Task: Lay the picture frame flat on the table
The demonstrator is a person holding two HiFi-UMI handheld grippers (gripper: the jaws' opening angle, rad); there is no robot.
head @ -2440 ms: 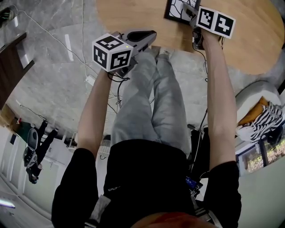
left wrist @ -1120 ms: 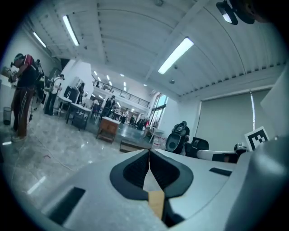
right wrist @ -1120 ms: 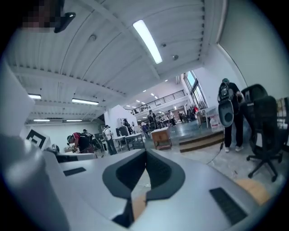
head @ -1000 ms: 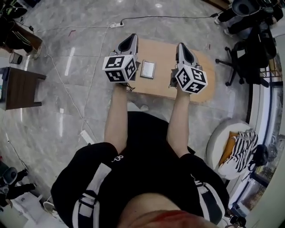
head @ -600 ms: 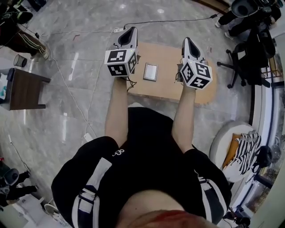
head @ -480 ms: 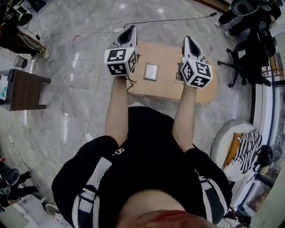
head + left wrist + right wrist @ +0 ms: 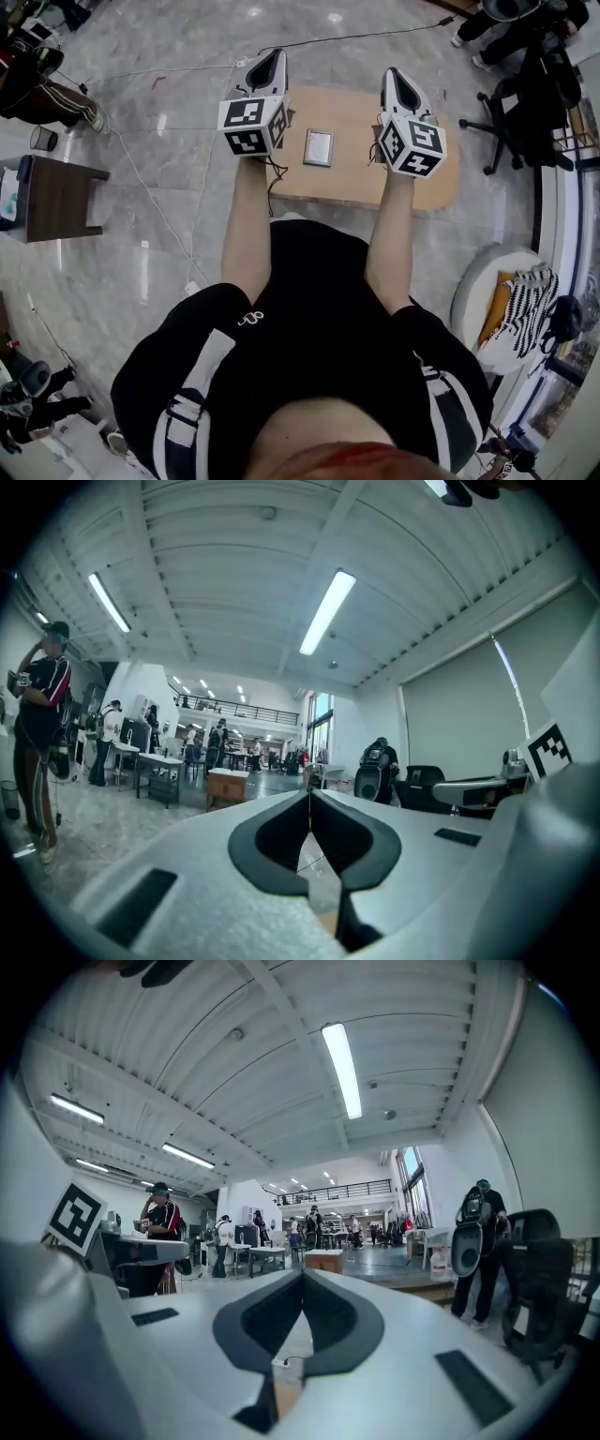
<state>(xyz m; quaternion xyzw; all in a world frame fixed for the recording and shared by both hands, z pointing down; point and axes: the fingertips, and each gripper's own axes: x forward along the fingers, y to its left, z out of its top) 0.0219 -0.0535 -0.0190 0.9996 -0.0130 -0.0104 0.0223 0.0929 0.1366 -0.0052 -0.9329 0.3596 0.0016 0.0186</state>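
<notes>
The picture frame [image 7: 319, 148] lies flat on the small wooden table [image 7: 352, 183], a pale rectangle between my two grippers in the head view. My left gripper [image 7: 274, 56] hovers high over the table's left end, shut and empty. High over the right half of the table, my right gripper [image 7: 391, 77] is also shut with nothing in it. Both point level into the hall. In the left gripper view the left gripper [image 7: 309, 795] has its jaws meeting at the tips. The right gripper view shows the right gripper [image 7: 302, 1275] the same way. Neither touches the frame.
A dark side table [image 7: 58, 199] stands at the left. A cable and power strip [image 7: 246, 62] lie on the marble floor behind the table. An office chair [image 7: 525, 103] and a round white seat with a striped cushion [image 7: 517, 298] are at the right. People [image 7: 161, 1227] stand in the hall.
Earlier the right gripper was low at the table by the frame; since then both grippers have been raised well above it. Over the last second they barely shift.
</notes>
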